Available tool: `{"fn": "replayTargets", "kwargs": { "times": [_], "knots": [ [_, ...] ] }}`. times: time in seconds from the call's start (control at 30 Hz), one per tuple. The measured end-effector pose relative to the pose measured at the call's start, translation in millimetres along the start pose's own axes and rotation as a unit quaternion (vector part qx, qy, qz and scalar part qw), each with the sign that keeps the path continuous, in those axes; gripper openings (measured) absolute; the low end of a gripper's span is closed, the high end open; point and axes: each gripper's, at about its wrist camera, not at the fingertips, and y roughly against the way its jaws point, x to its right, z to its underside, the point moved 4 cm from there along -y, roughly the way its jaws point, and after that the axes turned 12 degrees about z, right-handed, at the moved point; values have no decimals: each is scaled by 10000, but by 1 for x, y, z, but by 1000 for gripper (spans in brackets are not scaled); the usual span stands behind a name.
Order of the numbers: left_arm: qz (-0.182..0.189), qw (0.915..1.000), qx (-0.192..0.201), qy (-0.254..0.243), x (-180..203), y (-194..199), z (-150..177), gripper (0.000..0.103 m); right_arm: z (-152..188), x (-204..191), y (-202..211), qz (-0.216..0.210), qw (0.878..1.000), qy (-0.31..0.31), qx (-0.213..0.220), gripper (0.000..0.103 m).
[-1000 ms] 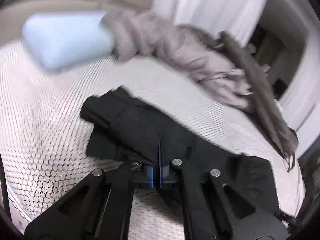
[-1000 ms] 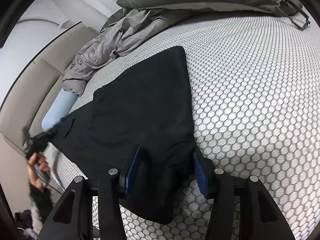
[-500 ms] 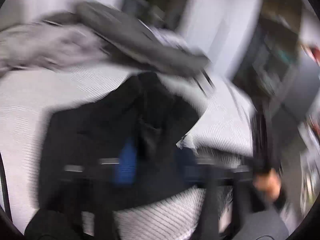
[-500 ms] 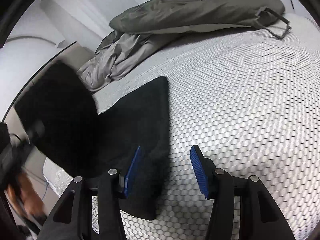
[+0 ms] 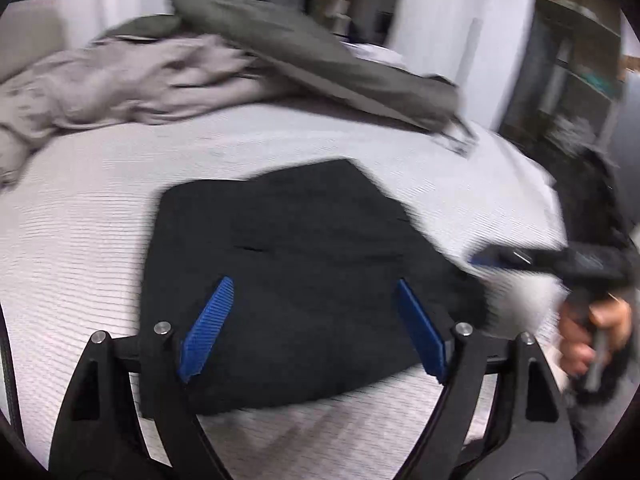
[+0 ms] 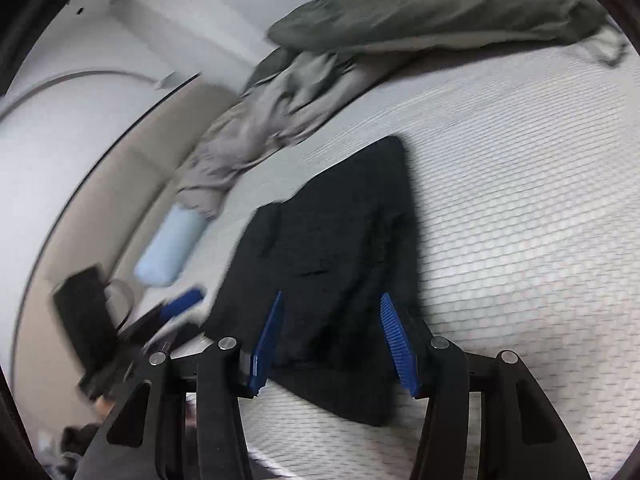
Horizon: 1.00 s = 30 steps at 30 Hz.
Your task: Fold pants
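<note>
The black pants (image 5: 304, 264) lie folded into a compact rectangle on the white honeycomb-patterned mattress (image 5: 80, 240). My left gripper (image 5: 314, 282) hovers over their near edge. Its jaws are opening wide, and its blue pads touch no cloth. In the right wrist view the pants (image 6: 340, 256) stretch away from my right gripper (image 6: 331, 296), which stands open just above their near end with nothing pinched. A hand (image 5: 592, 332) holds the right gripper (image 5: 532, 258) at the right edge of the left wrist view. The left gripper (image 6: 180, 304) shows blurred at the left of the right wrist view.
A crumpled grey blanket (image 5: 132, 80) and a dark olive cover (image 5: 320, 64) lie along the far side of the mattress. A light-blue pillow (image 6: 170, 246) rests against the beige headboard (image 6: 132, 184). Dark shelving (image 5: 572, 80) stands beyond the right edge.
My left gripper was shut on the pants' end, swung it across over the rest, and has opened and let go. The right gripper rose a little; the pants are now a shorter stack.
</note>
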Motion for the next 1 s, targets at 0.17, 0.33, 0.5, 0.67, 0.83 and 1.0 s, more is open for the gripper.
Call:
{"fn": "replayTargets", "kwargs": {
  "times": [0.17,0.33,0.5,0.67,0.83,1.0],
  "knots": [
    [-495,9965,-151,655,-73,-10,5,81,8,-5,-36,414,9977,115,-530,52],
    [-664,9947,-223,757,-105,-12,21,81,10,-3,-36,22,9979,-179,-630,52],
    [-713,9954,-286,571,-105,0,28,81,5,-18,-30,-556,9966,-242,-552,52],
    [-776,9946,-278,634,-107,11,32,81,12,-16,-62,-24,9959,-91,-901,35],
    [-756,9932,-7,886,-116,27,26,81,-2,-27,-50,131,9991,65,-394,16],
    [-659,9923,99,1045,-119,36,24,81,-2,-50,-1,239,9987,451,11,16]
  ]
}}
